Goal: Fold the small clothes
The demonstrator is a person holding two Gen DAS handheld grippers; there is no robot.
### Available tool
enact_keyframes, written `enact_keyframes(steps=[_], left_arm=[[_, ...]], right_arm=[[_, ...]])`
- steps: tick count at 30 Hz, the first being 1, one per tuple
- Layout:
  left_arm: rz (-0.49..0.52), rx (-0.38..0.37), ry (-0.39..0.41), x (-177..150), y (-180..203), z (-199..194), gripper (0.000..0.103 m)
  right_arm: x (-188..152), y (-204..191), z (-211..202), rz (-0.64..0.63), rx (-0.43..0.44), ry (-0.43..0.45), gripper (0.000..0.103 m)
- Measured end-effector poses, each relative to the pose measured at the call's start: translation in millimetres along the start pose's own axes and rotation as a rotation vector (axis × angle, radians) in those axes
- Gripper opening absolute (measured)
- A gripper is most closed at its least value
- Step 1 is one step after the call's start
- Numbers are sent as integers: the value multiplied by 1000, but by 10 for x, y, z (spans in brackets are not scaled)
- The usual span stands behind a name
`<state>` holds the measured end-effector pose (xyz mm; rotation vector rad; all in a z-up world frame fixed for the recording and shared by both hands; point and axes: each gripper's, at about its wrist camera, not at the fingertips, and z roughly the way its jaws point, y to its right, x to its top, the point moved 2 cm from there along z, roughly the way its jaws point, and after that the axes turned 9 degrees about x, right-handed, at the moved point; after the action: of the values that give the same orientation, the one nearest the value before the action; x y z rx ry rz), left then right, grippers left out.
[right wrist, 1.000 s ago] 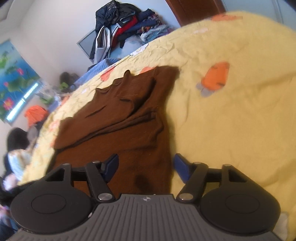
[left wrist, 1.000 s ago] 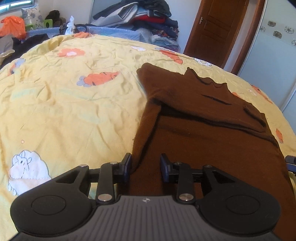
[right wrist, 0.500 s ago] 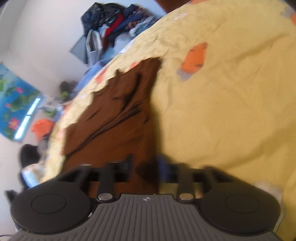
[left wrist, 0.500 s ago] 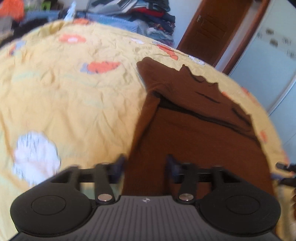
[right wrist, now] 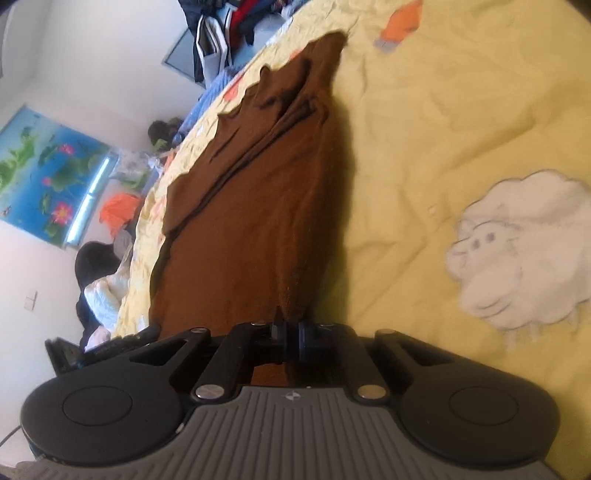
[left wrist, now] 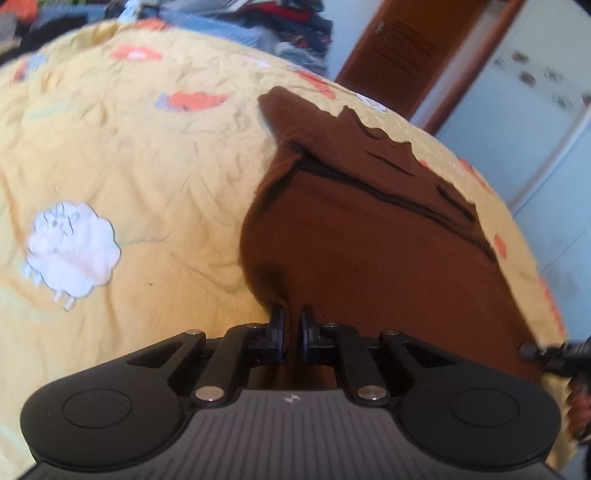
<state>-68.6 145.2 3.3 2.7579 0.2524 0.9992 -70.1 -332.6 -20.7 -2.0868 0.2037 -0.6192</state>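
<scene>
**Both grippers clamped on the near hem of a brown garment on the bed**

Left wrist view: the left gripper (left wrist: pixel 291 325) has its jaws clenched on a pinch of the brown garment (left wrist: pixel 369 236), at the near left corner of the cloth. The fabric bunches up between the two pads, and the part gripped runs down behind the gripper body, so the hem itself is hidden. The garment lies on a yellow bedspread (left wrist: pixel 147 166) printed with a white sheep (left wrist: pixel 72 251) and orange shapes. Its far part is folded over on itself, with dark crease lines across it; what kind of garment it is cannot be made out. At the right edge a dark piece of the right gripper (left wrist: pixel 554 354) pokes in, blurred and cut off by the frame. Far off stand a pile of clothes (left wrist: pixel 288 22), cropped by the top edge, and a brown door (left wrist: pixel 413 48).

Right wrist view: the right gripper (right wrist: pixel 291 332) is likewise clenched on the brown garment (right wrist: pixel 258 206), at its near right corner, with a tuft of cloth rising between the pads. The garment stretches away toward the far left across the yellow bedspread (right wrist: pixel 443 110), and its far end is blurred. A white sheep print (right wrist: pixel 517 251) lies to the right. Part of the left gripper (right wrist: pixel 110 343) shows at the near left, mostly hidden. Beyond the bed are a blue flower picture (right wrist: pixel 48 177) on the wall and heaped clothes (right wrist: pixel 229 29), too soft to tell apart.
</scene>
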Motion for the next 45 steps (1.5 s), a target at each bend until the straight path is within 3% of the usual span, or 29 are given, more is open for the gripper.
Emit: enact_keyframes(steps=[2,5,6,7,8,9,10,13,17,18,19,21,24,31,32,33,34,35,38,41,45], left_arm=[[49,22,16,-50,3,-59,9],[18,-15,-10,-78,-80,-135,11],[-18,-42,-27,-80,-126,-169,16],[-61,-80,-50,-82,-186,-205,24],[-96,-122,-69,-95,-233,-243,31],[-129,-158,-86,-118,-279,-272,53],[-159,-179,-95,-155,-321,-306,74],[-210,-237,-123,-327,-398,-384,78],[-229,-294,-141,-555,-405,-503,77],[-227,-309,-153,-592,-394,-521,73],[-218,-319,-166,-631,-372,-525,59],[-172,-303,-183,-695,-312,-534,45],[-149,-295,-185,-704,-301,-568,43],[-190,-317,-212,-691,-343,-522,42],[-182,-306,-213,-712,-337,-537,35],[-168,-286,-222,-730,-318,-532,10],[-149,-261,-231,-758,-303,-526,5],[-131,-250,-216,-787,-286,-549,5],[-92,-226,-176,-786,-247,-657,5],[-113,-304,-123,-638,-253,-795,5],[-132,-387,-54,-205,-191,-896,5]], right_arm=[[4,88,-109,21,-5,35,11],[-73,79,-116,37,-1,33,13],[-105,47,-130,45,7,32,23],[-139,10,-157,48,21,31,31],[-176,-34,-166,46,44,30,52],[-224,-80,-174,40,69,20,70],[-280,-132,-171,31,84,-1,74],[-472,-250,-121,0,107,-77,74],[-646,-268,-153,34,167,-112,73],[-676,-249,-155,48,179,-117,66],[-701,-231,-161,58,174,-120,60],[-748,-183,-135,86,170,-130,38],[-792,-111,-143,111,178,-117,26],[-788,-56,-100,188,247,-95,26],[-791,-58,-103,188,246,-92,25],[-794,-59,-108,185,232,-89,21],[-807,-52,-110,182,225,-89,19],[-819,-48,-115,176,212,-84,14],[-845,-78,-196,150,213,-51,14],[-779,-155,-289,153,260,-13,14],[-469,-352,-342,125,321,51,14]])
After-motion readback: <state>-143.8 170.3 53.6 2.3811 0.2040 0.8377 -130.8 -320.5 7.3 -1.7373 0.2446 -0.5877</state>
